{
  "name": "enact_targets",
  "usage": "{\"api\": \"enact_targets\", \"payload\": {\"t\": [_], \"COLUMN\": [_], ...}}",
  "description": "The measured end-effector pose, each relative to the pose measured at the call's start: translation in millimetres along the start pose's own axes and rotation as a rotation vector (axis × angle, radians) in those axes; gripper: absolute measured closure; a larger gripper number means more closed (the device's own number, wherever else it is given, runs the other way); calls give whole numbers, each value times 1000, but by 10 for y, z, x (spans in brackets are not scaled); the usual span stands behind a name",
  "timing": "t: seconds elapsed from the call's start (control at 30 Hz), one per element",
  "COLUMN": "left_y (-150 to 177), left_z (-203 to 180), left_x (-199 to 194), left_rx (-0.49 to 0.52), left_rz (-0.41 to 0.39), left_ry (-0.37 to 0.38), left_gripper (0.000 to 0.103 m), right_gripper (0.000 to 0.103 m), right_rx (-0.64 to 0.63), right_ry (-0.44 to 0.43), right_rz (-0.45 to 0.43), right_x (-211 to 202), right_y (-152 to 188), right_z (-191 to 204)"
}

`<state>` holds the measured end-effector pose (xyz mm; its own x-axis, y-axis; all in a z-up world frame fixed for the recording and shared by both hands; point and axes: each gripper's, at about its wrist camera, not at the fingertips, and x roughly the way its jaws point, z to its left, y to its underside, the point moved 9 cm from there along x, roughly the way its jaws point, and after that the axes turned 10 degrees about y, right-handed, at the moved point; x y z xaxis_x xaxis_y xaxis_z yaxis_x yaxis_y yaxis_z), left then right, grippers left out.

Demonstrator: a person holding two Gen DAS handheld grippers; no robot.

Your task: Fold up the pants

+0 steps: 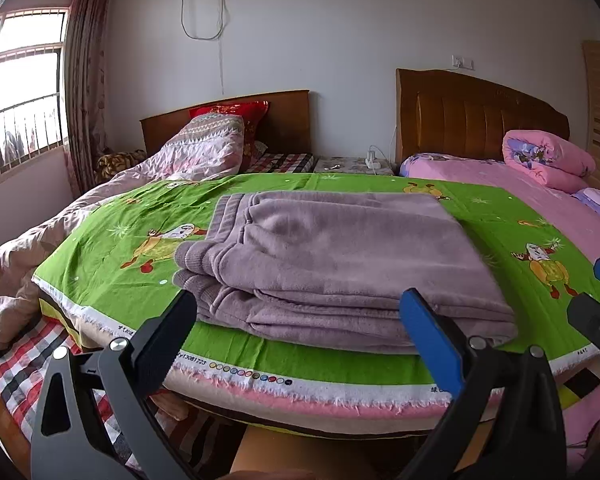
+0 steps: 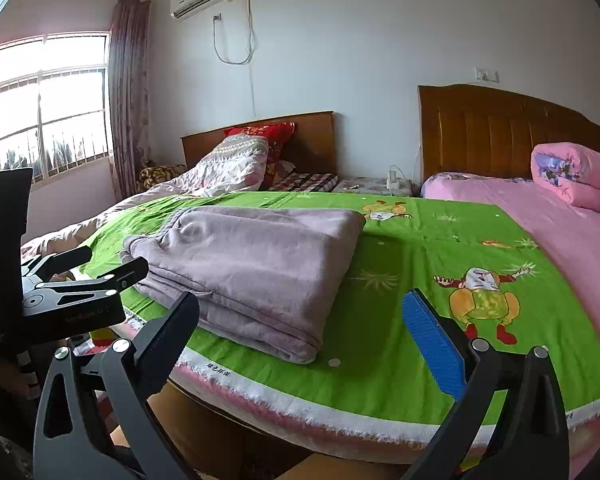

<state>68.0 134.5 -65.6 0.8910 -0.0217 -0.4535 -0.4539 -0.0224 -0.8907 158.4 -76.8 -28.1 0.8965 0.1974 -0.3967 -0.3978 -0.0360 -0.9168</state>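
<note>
The pants [image 1: 340,260], mauve and fleecy, lie folded into a thick rectangle on the green sheet [image 1: 500,232], towards the sheet's near left corner, waistband and cuffs stacked at the left end. The sheet covers a raised board whose fringed near edge [image 1: 300,392] runs across the foreground.

The left gripper [image 1: 304,312] hangs just off that near edge, its jaws spread wide with nothing between them; the black finger [image 1: 168,340] sits left of the pile's front fold and the blue pad [image 1: 432,340] overlaps its right front corner in view, though contact cannot be judged.

The right gripper [image 2: 304,316] is also wide open and empty, off the near edge and right of the pants, its blue pad [image 2: 436,348] over bare green sheet.

Behind stand two beds with wooden headboards [image 2: 508,132], a pink quilt [image 2: 572,172] rolled on the right one, and a window [image 2: 40,112] at left
</note>
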Motion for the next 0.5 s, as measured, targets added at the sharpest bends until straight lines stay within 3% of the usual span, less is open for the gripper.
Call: {"api": "enact_targets", "payload": {"t": [0.5], "left_y": [3], "left_z": [-16], "left_x": [6], "left_rx": [2], "left_rz": [5], "left_ry": [4], "left_gripper": [1], "right_gripper": [4], "right_rx": [7], "right_ry": [-5], "right_rz": [12], "right_x": [6], "right_y": [6], "right_z": [3]}}
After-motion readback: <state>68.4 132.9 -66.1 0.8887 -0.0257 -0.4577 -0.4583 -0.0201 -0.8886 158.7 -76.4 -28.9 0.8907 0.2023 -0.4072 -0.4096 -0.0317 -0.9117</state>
